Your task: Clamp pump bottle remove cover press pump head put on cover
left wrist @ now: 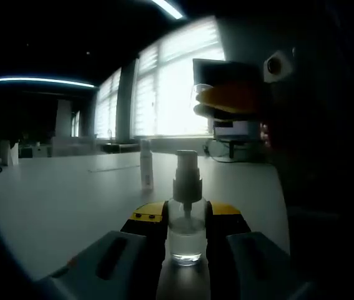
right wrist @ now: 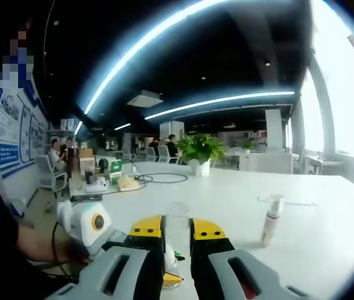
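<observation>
My left gripper (left wrist: 186, 234) clamps the clear pump bottle (left wrist: 186, 237), lower centre; right gripper (right wrist: 177, 240) holds its transparent cover (right wrist: 177, 228). Pressing and recapping remain.

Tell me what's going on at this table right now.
A person is working a pump bottle with two handheld grippers. The left gripper is clamped on the clear bottle, which stands on the white table with its pump head bare. The right gripper holds the clear cover, lifted off. A second slim bottle stands nearby.
</observation>
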`<action>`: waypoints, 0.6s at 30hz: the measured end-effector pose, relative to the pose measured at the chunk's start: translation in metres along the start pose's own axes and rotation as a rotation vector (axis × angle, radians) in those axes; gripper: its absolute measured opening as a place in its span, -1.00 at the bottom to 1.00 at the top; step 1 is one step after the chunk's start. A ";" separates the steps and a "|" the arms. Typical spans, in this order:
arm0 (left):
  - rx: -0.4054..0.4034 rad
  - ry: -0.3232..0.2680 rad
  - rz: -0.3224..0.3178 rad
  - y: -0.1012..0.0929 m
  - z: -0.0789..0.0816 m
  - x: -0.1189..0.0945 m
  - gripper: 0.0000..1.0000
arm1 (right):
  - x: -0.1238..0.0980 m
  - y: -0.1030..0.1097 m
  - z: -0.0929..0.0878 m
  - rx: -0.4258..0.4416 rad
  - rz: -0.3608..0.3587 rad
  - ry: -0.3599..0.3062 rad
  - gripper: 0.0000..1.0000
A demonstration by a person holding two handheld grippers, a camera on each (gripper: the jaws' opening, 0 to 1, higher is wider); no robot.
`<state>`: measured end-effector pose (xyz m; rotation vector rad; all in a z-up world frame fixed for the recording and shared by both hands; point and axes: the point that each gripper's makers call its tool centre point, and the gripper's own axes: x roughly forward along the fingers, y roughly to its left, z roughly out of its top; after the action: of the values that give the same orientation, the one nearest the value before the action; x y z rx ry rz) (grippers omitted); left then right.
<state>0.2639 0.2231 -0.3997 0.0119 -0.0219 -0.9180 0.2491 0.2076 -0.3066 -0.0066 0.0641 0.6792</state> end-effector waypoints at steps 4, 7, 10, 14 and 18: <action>0.000 0.000 0.000 0.000 0.000 0.000 -0.70 | 0.003 0.004 -0.002 -0.003 0.009 0.008 -0.81; 0.000 0.000 0.000 0.000 0.000 0.000 -0.70 | 0.006 0.006 -0.004 -0.007 0.017 0.014 -0.81; 0.001 0.000 0.000 -0.001 0.000 0.000 -0.70 | 0.008 0.009 -0.006 -0.009 0.025 0.019 -0.81; 0.001 0.000 0.000 0.000 0.000 0.000 -0.70 | 0.009 0.009 -0.007 -0.010 0.028 0.024 -0.81; 0.001 0.000 0.000 0.000 0.000 0.000 -0.70 | 0.010 0.009 -0.009 -0.008 0.029 0.030 -0.81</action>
<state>0.2643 0.2234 -0.3999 0.0133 -0.0223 -0.9182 0.2512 0.2207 -0.3164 -0.0235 0.0902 0.7082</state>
